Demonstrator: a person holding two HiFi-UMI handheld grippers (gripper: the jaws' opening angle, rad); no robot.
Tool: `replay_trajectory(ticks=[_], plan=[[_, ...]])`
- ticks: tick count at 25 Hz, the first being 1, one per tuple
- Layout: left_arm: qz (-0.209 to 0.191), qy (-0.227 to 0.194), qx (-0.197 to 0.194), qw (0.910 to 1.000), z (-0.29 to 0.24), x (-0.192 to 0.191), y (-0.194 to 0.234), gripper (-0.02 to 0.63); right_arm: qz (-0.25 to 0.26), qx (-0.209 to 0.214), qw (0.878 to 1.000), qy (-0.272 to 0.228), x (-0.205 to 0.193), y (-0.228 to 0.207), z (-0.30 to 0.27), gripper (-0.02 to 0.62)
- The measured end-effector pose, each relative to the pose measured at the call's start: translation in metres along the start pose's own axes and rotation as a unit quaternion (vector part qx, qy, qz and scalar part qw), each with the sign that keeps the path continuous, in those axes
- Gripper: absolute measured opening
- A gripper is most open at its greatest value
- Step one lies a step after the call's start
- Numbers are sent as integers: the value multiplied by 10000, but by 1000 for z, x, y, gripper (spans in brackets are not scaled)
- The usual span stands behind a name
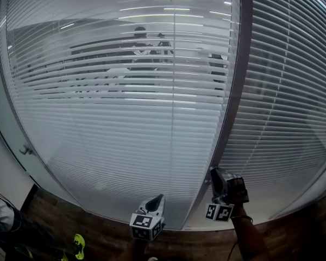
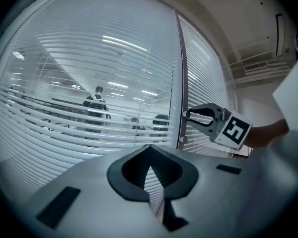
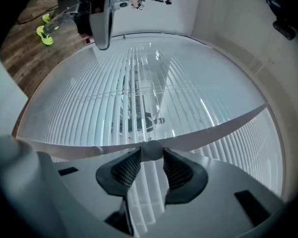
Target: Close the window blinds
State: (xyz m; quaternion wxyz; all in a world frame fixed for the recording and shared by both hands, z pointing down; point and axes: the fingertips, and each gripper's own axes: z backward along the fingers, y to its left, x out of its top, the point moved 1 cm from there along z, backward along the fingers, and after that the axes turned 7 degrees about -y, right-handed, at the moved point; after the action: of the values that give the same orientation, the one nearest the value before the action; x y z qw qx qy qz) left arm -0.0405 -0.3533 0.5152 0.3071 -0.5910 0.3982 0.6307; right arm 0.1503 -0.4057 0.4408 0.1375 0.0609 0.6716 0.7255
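White slatted blinds (image 1: 119, 102) hang behind glass and fill the head view; an office shows between the slats in their upper half. A dark upright frame (image 1: 231, 91) separates this pane from another blind (image 1: 293, 102) on the right. My right gripper (image 1: 213, 174) is at the foot of that frame. In the right gripper view it (image 3: 150, 155) is shut on a small round grey knob (image 3: 150, 150) on the frame. My left gripper (image 1: 158, 199) is held low in front of the glass; its jaws (image 2: 149, 150) meet at the tips with nothing between them.
A person (image 1: 141, 48) stands beyond the glass. A small round fitting (image 2: 181, 139) sits on the frame just under my right gripper (image 2: 187, 115). A door handle (image 1: 26, 150) is at the left. Wooden floor (image 1: 60, 222) and yellow-green shoes (image 1: 79, 244) lie below.
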Motion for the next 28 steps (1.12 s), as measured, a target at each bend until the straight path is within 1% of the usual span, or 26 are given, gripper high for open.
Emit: replay_trajectory(ticks=[2,4,6,8,9,10,11,12,14,15,16,17,18,20,23,26,28], plan=[[-44,14,9,10000,2,-2,3,0,-440,-158,9989,52,1,1,2,123],[4,-16,89,10000,5,1,4,0,-1037,-273,9942,21,2,7,3,143],[44,-27,131,9999,8,3,3,0,-1472,-322,9886,61,4,13,4,144],[52,-18,124,9999,10,2,0,0,-1903,-402,9808,172,8,13,5,144],[39,3,108,9999,11,0,0,0,-2237,-485,9732,243,8,11,5,144],[31,21,110,9999,12,-1,0,0,-2686,-582,9609,325,6,10,6,144],[33,29,143,9999,14,0,1,0,-3221,-673,9434,406,2,9,6,149],[40,36,192,9998,15,2,2,0,-3780,-740,9217,466,-2,10,6,153],[35,56,241,9997,16,0,7,0,-4791,-823,8725,485,-8,10,3,155],[14,57,235,9997,16,-3,9,0,-5173,-847,8503,471,-9,10,1,155],[-12,40,228,9997,16,-6,11,0,-5435,-873,8337,452,-9,11,-1,155],[-25,28,231,9997,16,-6,11,0,-5590,-922,8230,422,-9,10,-2,156],[-27,52,242,9997,17,-6,10,0,-5684,-985,8159,391,-9,9,-2,155],[-14,125,252,9996,20,-6,7,0,-5844,-1068,8036,361,-8,5,-2,156],[-13,103,219,9997,20,-5,5,0,-6084,-1150,7844,374,-9,-1,-7,155],[-7,86,196,9998,20,-4,4,0,-6233,-1262,7706,408,-12,-4,-6,155],[28,66,240,9997,20,-1,4,0,-6298,-1324,7643,420,-13,-5,-5,143]])
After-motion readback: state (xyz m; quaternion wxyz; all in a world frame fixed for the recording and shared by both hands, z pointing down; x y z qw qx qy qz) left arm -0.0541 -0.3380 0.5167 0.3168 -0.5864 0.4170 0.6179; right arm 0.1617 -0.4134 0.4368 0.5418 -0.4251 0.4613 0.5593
